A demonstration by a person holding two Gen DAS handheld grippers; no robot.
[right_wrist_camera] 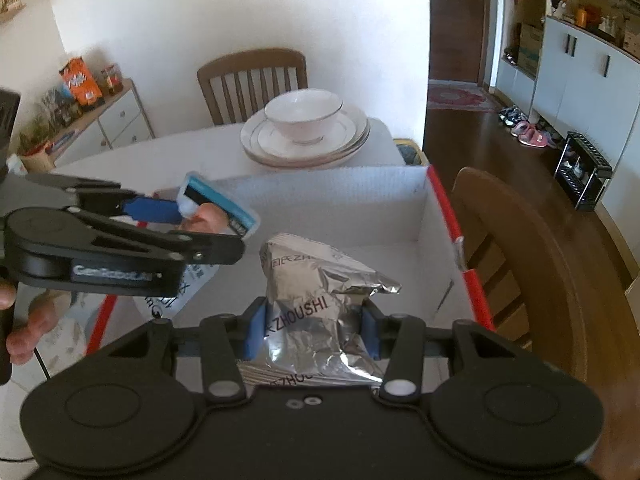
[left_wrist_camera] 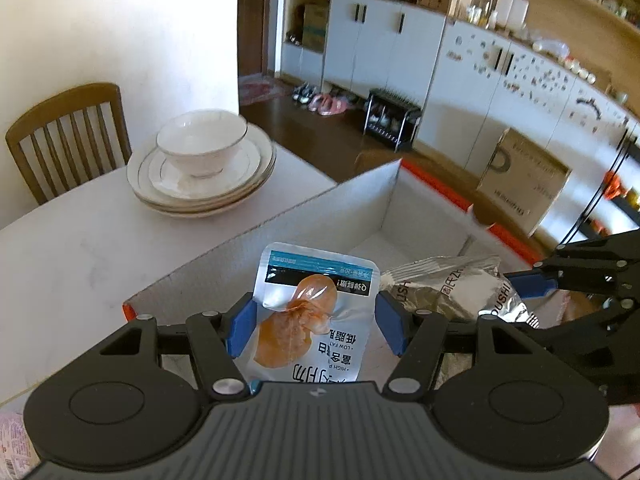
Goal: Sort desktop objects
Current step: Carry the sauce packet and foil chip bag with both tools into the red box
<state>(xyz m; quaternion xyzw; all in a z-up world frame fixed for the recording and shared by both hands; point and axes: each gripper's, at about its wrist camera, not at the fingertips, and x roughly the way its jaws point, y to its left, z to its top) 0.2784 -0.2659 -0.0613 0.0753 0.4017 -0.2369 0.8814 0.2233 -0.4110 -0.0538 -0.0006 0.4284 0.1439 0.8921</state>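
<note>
My left gripper [left_wrist_camera: 316,326] is shut on a clear snack pouch [left_wrist_camera: 316,308] with a blue top band and orange food inside, held over the near edge of an open white cardboard box [left_wrist_camera: 352,204]. In the right wrist view that same left gripper [right_wrist_camera: 180,210] shows at the left with the pouch [right_wrist_camera: 218,200] sticking out. My right gripper [right_wrist_camera: 312,330] is shut on a crinkled silver foil bag [right_wrist_camera: 316,280] marked ZHOUSHI, also above the box [right_wrist_camera: 340,188]. The foil bag [left_wrist_camera: 448,284] appears at the right of the left wrist view.
A white bowl [left_wrist_camera: 202,140] sits on stacked plates [left_wrist_camera: 200,188] on the white table [left_wrist_camera: 80,248] behind the box. Wooden chairs [right_wrist_camera: 252,80] stand at the far side and right [right_wrist_camera: 532,256]. A pink packet [left_wrist_camera: 12,440] lies near my left. A person's fingers [right_wrist_camera: 24,332] grip the left handle.
</note>
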